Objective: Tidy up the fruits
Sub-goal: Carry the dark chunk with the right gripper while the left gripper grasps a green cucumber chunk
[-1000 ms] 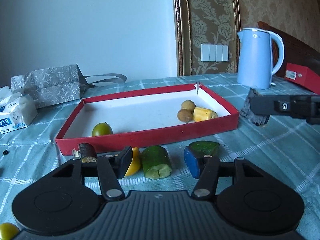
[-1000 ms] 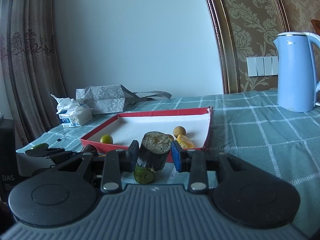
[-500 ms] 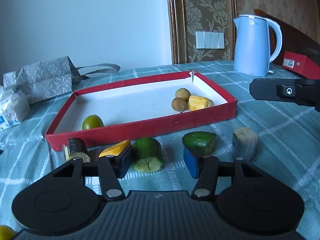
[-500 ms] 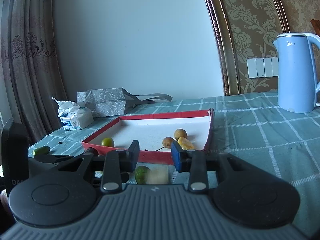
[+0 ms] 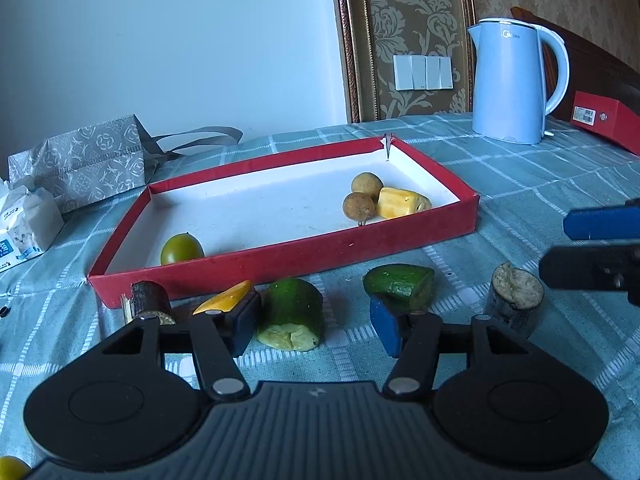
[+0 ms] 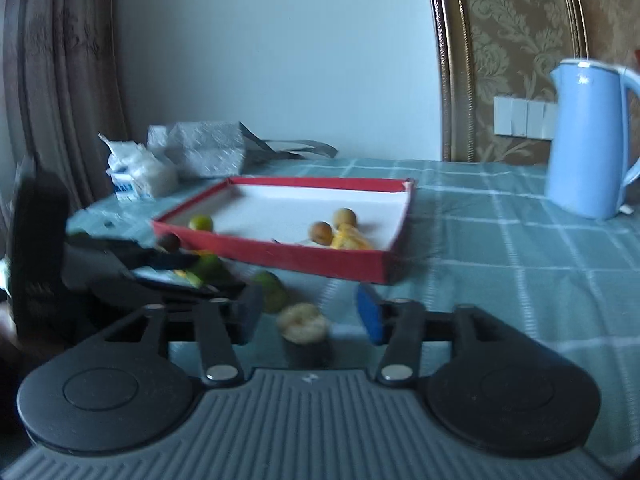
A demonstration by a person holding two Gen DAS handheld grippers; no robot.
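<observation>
A red tray [image 5: 472, 216] holds a green lime [image 5: 182, 248], two brown longans [image 5: 359, 207] and a yellow fruit piece [image 5: 402, 203]. On the cloth in front lie a dark cut piece [image 5: 150, 302], a yellow wedge [image 5: 224, 300], two green cut pieces [image 5: 292, 314] [image 5: 400, 284] and a dark-skinned stub [image 5: 514, 298]. My left gripper [image 5: 314, 328] is open, low, around the green piece. My right gripper [image 6: 310, 314] is open, with the stub [image 6: 306, 334] standing free between its fingers; it also shows in the left wrist view [image 5: 600, 248].
A blue kettle [image 5: 514, 80] stands at the back right beside a red box [image 5: 608, 120]. A grey gift bag [image 5: 84, 162] and a tissue pack [image 5: 24, 224] sit at the back left. A yellow-green fruit [image 5: 10, 468] lies at my near left.
My right gripper let go of the dark stub, which now stands on the cloth, and opened wider. My left gripper rose slightly, staying open over the green piece.
</observation>
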